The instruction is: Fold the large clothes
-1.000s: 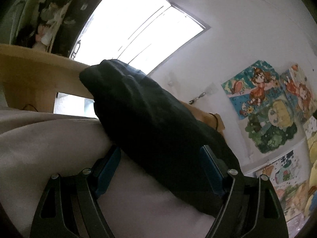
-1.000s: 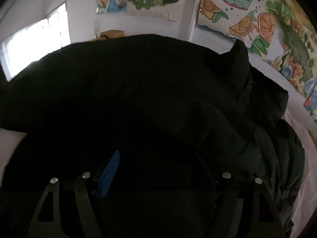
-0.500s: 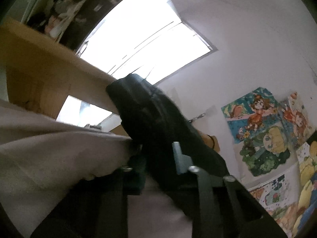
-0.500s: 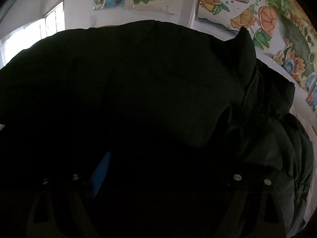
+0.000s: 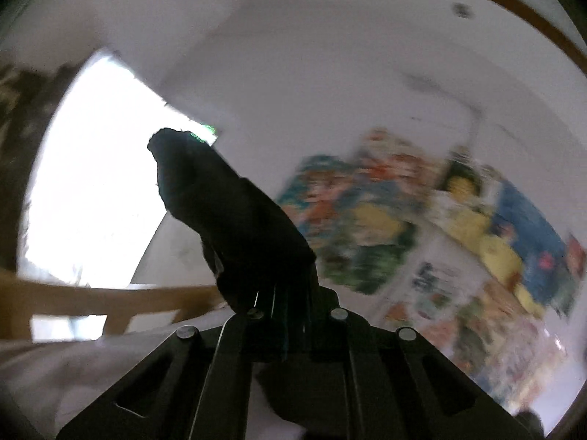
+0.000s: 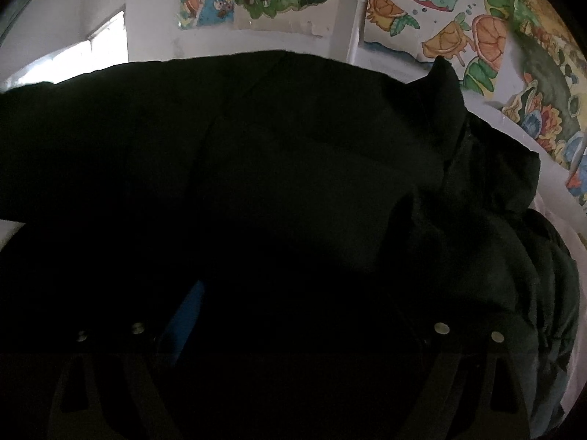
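Note:
A large black jacket (image 6: 293, 154) lies bunched on a pale sheet and fills the right wrist view. My right gripper (image 6: 301, 304) sits low over it with its jaws wide apart. One blue pad (image 6: 187, 311) shows on the left, the other finger is lost in the dark cloth, and nothing is pinched. In the blurred left wrist view, my left gripper (image 5: 290, 293) is shut on a fold of the black jacket (image 5: 227, 212). The fold sticks up and away from the fingertips, raised off the pale sheet (image 5: 55, 366).
A bright window (image 5: 102, 190) and a wooden frame (image 5: 110, 300) stand to the left. Colourful posters (image 5: 440, 238) cover the white wall ahead, and posters (image 6: 440, 25) also show above the jacket. The sheet's edge (image 6: 572, 220) shows at the right.
My left gripper closed on the jacket fold and lifted it off the sheet, the view swinging up toward the wall. My right gripper stayed put and its jaws spread a little wider.

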{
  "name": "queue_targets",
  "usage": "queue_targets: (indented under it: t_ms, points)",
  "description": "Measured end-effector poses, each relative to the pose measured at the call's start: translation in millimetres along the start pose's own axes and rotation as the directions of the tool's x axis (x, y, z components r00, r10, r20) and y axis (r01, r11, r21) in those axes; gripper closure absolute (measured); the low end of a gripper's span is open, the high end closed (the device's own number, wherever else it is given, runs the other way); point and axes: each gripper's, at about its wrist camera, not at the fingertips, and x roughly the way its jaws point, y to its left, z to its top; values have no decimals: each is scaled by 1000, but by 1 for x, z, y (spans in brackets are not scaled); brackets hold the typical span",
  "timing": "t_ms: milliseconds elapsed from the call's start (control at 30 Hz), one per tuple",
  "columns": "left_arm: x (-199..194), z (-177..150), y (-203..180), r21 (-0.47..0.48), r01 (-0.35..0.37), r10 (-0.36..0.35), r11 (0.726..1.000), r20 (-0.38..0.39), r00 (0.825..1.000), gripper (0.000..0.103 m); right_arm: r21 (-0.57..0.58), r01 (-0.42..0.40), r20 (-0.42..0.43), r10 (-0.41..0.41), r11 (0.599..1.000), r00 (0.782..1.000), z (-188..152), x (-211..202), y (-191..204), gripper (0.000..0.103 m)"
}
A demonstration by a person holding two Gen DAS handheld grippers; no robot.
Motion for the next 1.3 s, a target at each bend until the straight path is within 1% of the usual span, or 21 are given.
queue_targets:
  t_ms: [33,133,200,233,300,333,400,433,500,600,667,767,833,900,967,1000,1067,1133,1200,1233,1300]
  points:
    - [0,1,-15,33,35,-35,999,1,999,99,1,-5,-2,5,1000,1000,-1,-6,-2,10]
    - [-2,1,-55,111,109,-108,988,-8,994,99,20,-10,13,10,1000,1000,-2,-29,-20,10]
    - [-4,-3,-85,157,179,-176,971,-32,984,99,41,-3,27,2,999,1000,-4,-45,-38,10]
    - [-5,-5,-97,176,202,-197,963,-46,979,99,55,5,36,-7,998,999,-7,-56,-45,10]
    - [-8,-9,-126,211,266,-253,941,-86,964,99,79,17,52,-21,997,998,-10,-72,-63,10]
    - [-6,-14,-143,223,315,-294,922,-124,948,99,99,21,61,-27,995,998,-12,-85,-79,10]
    - [-1,-20,-169,237,377,-339,895,-186,922,99,125,35,61,-42,992,997,-17,-103,-102,10]
    - [1,-27,-184,251,403,-354,880,-219,909,99,138,53,60,-62,989,996,-22,-112,-112,10]
    - [7,-41,-213,284,435,-364,855,-269,892,99,163,80,64,-92,983,994,-31,-129,-136,10]
    - [11,-67,-253,335,477,-371,813,-333,867,99,199,100,66,-116,975,991,-47,-149,-167,9]
    - [15,-84,-274,354,502,-374,789,-372,850,100,237,95,75,-115,967,991,-59,-164,-189,9]
    - [33,-117,-307,370,539,-351,757,-466,812,100,320,99,66,-126,942,990,-76,-180,-222,9]
    - [40,-144,-329,384,562,-329,733,-523,787,101,351,135,46,-161,927,986,-84,-186,-238,9]
    - [44,-170,-345,400,584,-309,706,-568,763,101,368,146,44,-174,918,984,-90,-191,-249,9]
    - [49,-203,-351,408,605,-286,684,-613,737,101,399,144,45,-177,906,983,-98,-195,-263,9]
    - [53,-220,-359,411,618,-271,670,-640,719,101,421,138,44,-173,896,984,-102,-196,-270,9]
    - [60,-249,-366,423,636,-241,645,-678,695,101,462,121,46,-160,879,986,-109,-195,-283,9]
    - [69,-281,-370,445,649,-200,617,-710,676,101,503,89,54,-134,859,989,-114,-193,-294,9]
    - [74,-305,-364,450,655,-166,607,-734,658,101,539,45,71,-99,841,993,-120,-191,-303,9]
    - [79,-318,-362,445,659,-147,607,-751,643,101,557,26,83,-87,830,993,-123,-190,-306,9]
    - [88,-337,-352,422,662,-123,619,-780,613,101,591,-20,118,-62,807,991,-128,-189,-311,9]
